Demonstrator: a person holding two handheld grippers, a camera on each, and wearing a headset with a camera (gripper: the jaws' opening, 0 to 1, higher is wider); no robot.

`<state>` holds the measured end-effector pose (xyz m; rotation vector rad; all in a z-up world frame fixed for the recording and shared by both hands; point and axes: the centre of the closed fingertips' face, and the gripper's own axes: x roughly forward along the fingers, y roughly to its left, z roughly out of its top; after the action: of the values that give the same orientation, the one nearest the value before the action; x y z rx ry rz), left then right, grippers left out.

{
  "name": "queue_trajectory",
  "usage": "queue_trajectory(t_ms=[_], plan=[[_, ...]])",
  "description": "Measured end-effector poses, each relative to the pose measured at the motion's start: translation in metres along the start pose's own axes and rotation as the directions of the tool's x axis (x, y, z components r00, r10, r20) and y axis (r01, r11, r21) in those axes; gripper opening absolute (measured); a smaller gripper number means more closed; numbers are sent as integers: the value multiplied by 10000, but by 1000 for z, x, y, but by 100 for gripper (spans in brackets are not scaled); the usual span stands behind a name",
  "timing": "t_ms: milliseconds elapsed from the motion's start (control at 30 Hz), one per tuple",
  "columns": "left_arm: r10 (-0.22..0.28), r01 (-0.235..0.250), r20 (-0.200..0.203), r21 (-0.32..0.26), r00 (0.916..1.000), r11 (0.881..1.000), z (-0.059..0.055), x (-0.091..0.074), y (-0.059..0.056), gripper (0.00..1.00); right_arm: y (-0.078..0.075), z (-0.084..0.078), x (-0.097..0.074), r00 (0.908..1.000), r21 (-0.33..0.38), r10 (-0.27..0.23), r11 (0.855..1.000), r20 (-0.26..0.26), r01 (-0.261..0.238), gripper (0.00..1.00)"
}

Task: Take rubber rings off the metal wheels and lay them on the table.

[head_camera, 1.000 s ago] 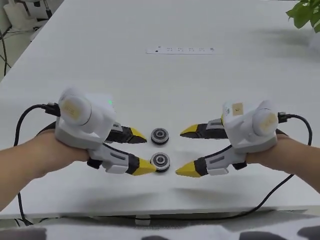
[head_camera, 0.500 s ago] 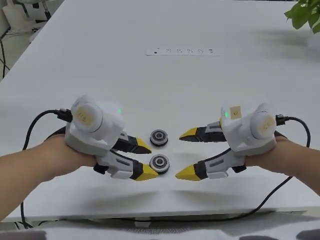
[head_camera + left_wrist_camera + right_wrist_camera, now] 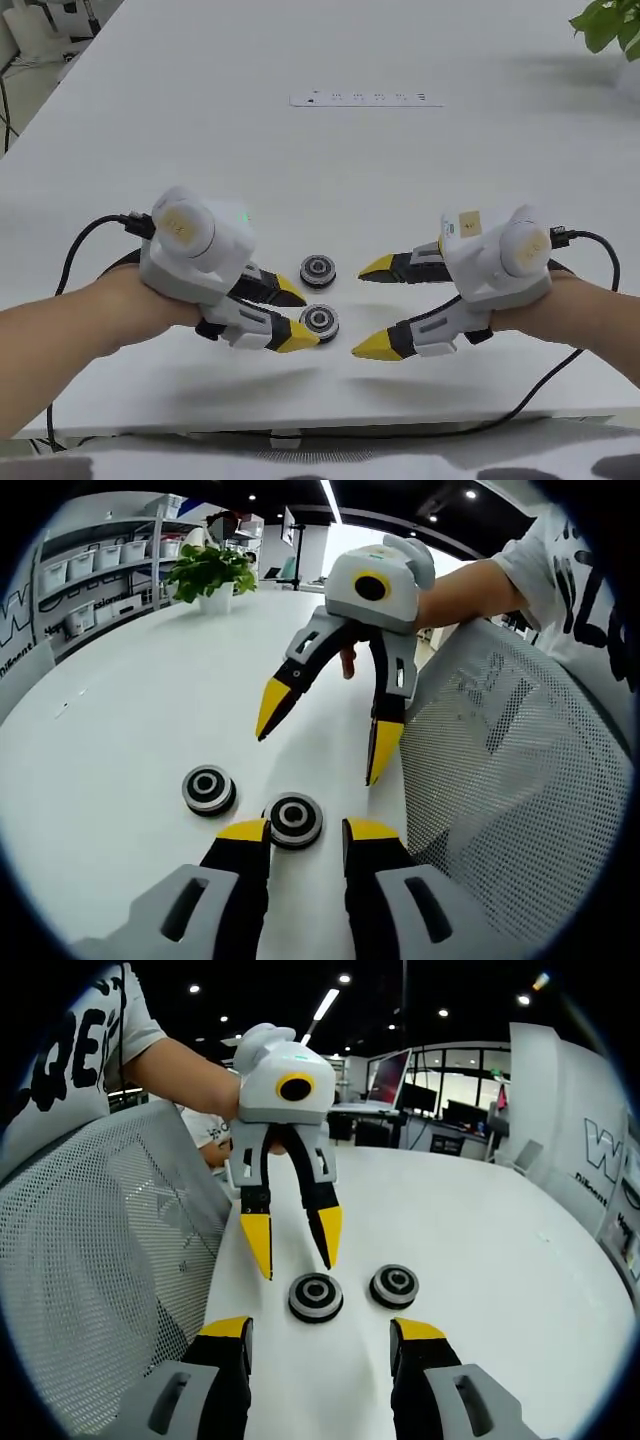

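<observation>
Metal wheels (image 3: pixel 318 268) on white office table (image 3: pixel 300 150)

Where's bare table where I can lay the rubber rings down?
Widest free patch: the table between the power strip and the far wheel. Also bare out toward the plant. Crowded between the left claw and the right claw, where the near wheel sits.

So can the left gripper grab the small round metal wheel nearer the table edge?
Probably yes. The left gripper is open, and the small round metal wheel lies right at its jaw tips, nothing blocking.
</observation>
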<state>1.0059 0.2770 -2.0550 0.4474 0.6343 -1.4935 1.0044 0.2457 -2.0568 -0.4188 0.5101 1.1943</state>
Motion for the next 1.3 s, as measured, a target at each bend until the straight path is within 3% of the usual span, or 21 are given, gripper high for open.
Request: queue_trajectory(t_ms=[800,1300], plan=[[130,-132,-209,-101,9997,9999,-5,9,6,14,2,-6,1,9999,-7,40,10000,-146,-40,54],[742,-692,-466,1008,9962,9925,-3,14,8,10,2,-7,1,9998,-54,15,10000,-176,-16,54]])
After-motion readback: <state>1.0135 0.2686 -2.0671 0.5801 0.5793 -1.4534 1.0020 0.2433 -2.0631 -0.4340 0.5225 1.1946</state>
